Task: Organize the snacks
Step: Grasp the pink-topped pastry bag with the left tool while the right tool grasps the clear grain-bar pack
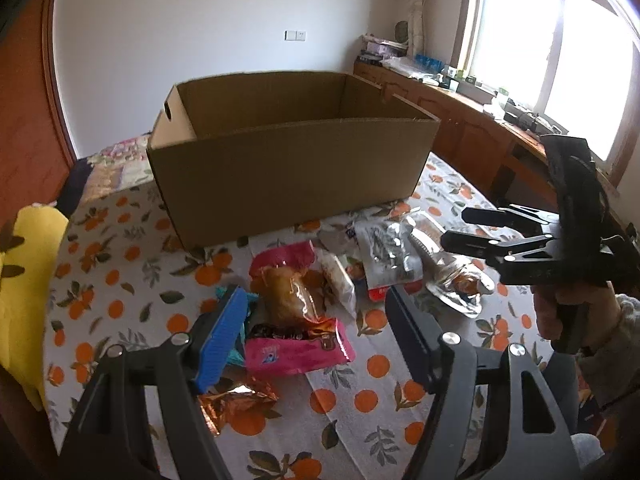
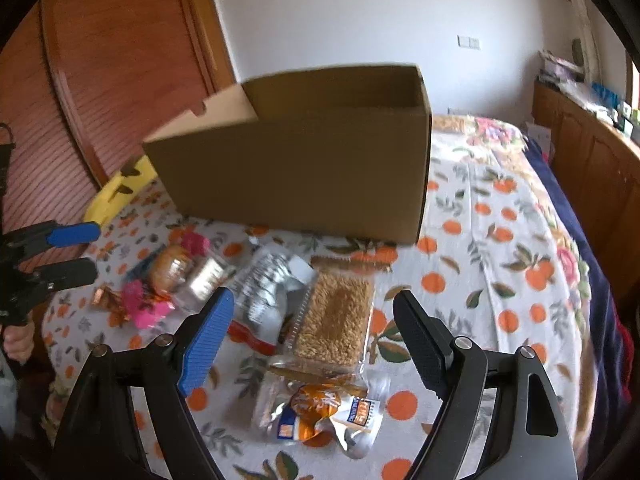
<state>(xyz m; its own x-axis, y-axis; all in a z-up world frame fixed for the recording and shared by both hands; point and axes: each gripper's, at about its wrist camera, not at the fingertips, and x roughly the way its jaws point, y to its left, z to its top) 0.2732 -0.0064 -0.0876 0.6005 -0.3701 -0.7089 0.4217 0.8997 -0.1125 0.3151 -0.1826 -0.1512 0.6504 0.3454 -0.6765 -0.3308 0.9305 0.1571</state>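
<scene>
The left gripper (image 1: 316,312) stands with its jaws apart and nothing pressed between them: one blue pad at 9 o'clock, one black at 3 o'clock. Between them on the cloth lies a pink-wrapped snack (image 1: 298,322) with a brown bun showing through its clear window. Its print is too small to read. A copper foil wrapper (image 1: 236,402) lies at 7 o'clock of it, and a teal wrapper (image 1: 240,326) peeks out behind the blue pad.

The right gripper (image 2: 316,320) is likewise spread wide and grips nothing. Framed between its fingers is one clear pack holding a golden crumbed slab (image 2: 334,324). At 6 o'clock of that lies an orange-and-clear packet (image 2: 316,412) with blue-and-orange labels, lettering blurred. At 10 o'clock lies a silver pouch with a red edge (image 2: 262,296). One small clear bag (image 2: 208,280) sits further towards 9 o'clock, beside the pink pack.

One open cardboard box (image 1: 288,168) stands at 12 o'clock beyond the snacks, with no writing visible on its near wall. All rest on a tablecloth (image 2: 500,264) printed with oranges. One yellow cushion (image 1: 28,280) sits at its 9 o'clock edge.
</scene>
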